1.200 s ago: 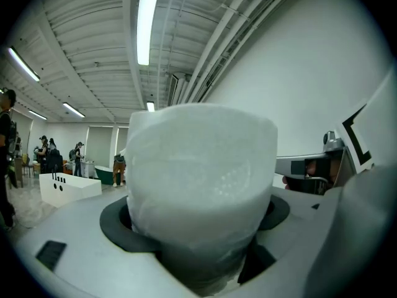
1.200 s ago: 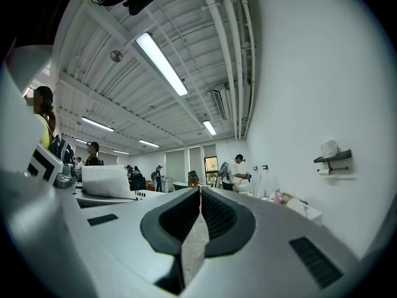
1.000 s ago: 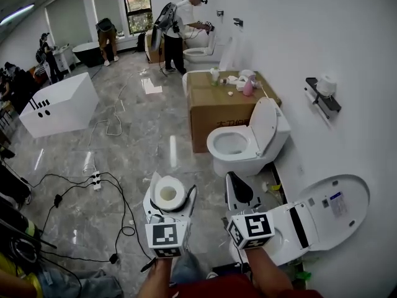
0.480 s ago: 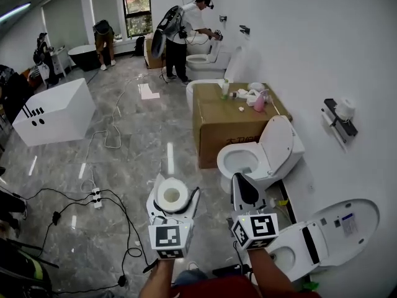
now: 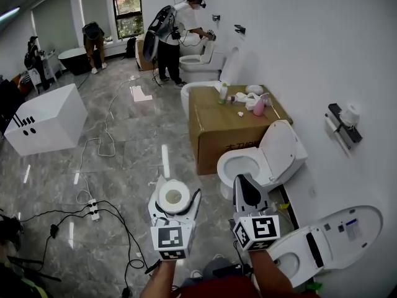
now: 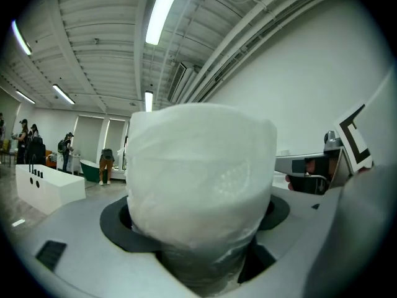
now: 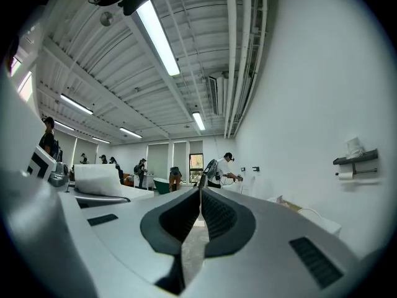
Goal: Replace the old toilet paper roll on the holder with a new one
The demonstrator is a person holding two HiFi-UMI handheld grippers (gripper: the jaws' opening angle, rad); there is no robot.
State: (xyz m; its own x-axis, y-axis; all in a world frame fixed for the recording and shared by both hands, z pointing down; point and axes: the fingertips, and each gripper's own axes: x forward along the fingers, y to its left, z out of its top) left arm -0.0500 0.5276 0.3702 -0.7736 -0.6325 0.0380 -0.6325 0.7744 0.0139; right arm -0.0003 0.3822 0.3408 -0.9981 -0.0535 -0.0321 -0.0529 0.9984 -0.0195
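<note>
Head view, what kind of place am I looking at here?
Probably a bathroom-fixture showroom or test hall, not a home bathroom: several toilets stand along one white wall, a dark bathtub sits at the far end, and a toilet paper holder hangs on the wall.

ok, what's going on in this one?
A person holds a hand-held gripper in each hand in a showroom of toilets. The left hand-held gripper is clamped on a fresh toilet paper roll, which stands upright between its jaws. The right hand-held gripper is shut and empty. The wall holder, with a roll on it, is on the right wall near an open toilet, out of reach. The swap hasn't started.
</note>
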